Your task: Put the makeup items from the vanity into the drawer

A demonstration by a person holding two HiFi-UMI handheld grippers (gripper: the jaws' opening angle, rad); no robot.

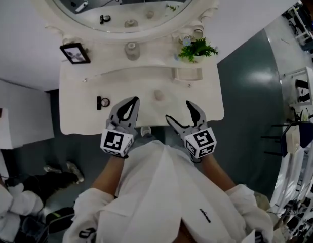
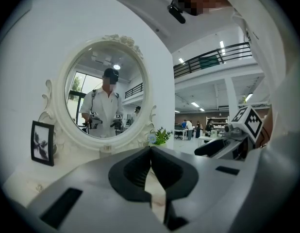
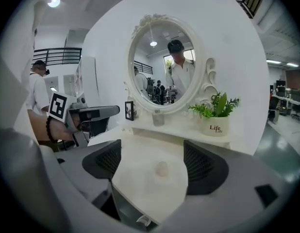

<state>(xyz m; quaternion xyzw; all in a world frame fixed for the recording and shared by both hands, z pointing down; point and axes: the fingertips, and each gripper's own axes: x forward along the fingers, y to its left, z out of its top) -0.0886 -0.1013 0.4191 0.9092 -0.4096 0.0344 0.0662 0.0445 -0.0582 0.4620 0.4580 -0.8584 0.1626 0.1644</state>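
I stand at the white vanity [image 1: 80, 113] with a gripper in each hand, both held low over its front edge and touching nothing.

My left gripper [image 2: 150, 148] has its jaws pressed together tip to tip, with nothing between them. It points toward the oval mirror [image 2: 108, 93], where my reflection shows in a white coat.

My right gripper [image 3: 151, 144] has its jaws spread wide and holds nothing. Looking along them, I see a small pale egg-shaped piece [image 3: 161, 168] lying on the tabletop beyond the tips, lined up with the gap but apart from both jaws. In the head view it sits on the lower surface ahead of and between my two grippers.

A small black makeup item [image 1: 102, 103] lies near the front left of the tabletop, just left of my left gripper's tips and not touching them.

On the raised back shelf a glass jar [image 1: 131, 49] stands under the middle of the mirror. A black picture frame [image 1: 74, 53] stands at the left end. A green plant in a white pot [image 1: 197, 48] stands at the right end. Just in front of the plant there is a shallow rectangular compartment [image 1: 187, 74] set into the shelf; I cannot tell whether it is a tray or an open drawer.
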